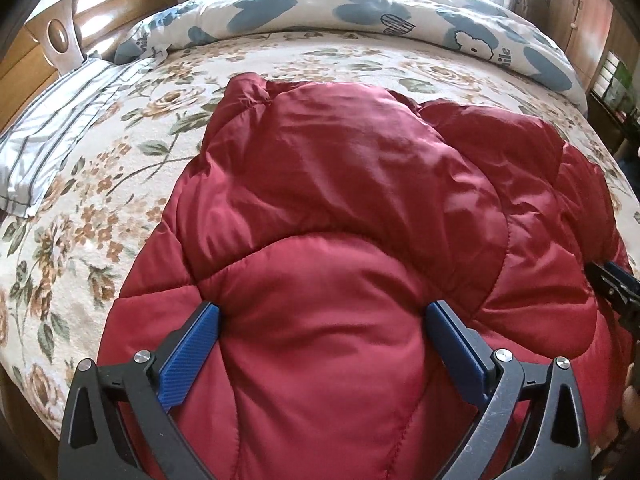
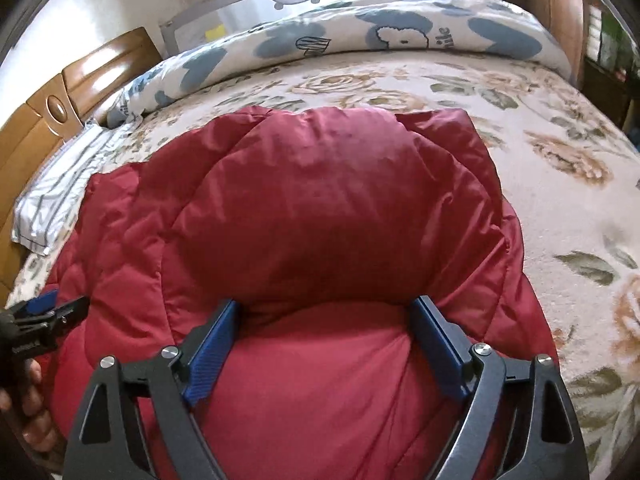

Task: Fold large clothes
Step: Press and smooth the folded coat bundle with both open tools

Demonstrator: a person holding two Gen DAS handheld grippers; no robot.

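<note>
A large dark red quilted down jacket (image 1: pixel 340 208) lies in a puffy folded heap on the floral bed; it also fills the right wrist view (image 2: pixel 320 208). My left gripper (image 1: pixel 322 318) is open, its blue fingers pressed down onto the jacket's near edge, fabric bulging between them. My right gripper (image 2: pixel 326 314) is open too, set the same way on the jacket's near edge further right. Each gripper shows at the edge of the other's view: the right gripper (image 1: pixel 614 284) and the left gripper (image 2: pixel 44 312).
The floral bedspread (image 1: pixel 100 208) surrounds the jacket. A striped pillow (image 1: pixel 60 136) lies at the left by the wooden headboard (image 1: pixel 52 40). A rolled white-and-blue duvet (image 1: pixel 360 12) runs along the far side. A wooden cabinet (image 1: pixel 584 28) stands at the far right.
</note>
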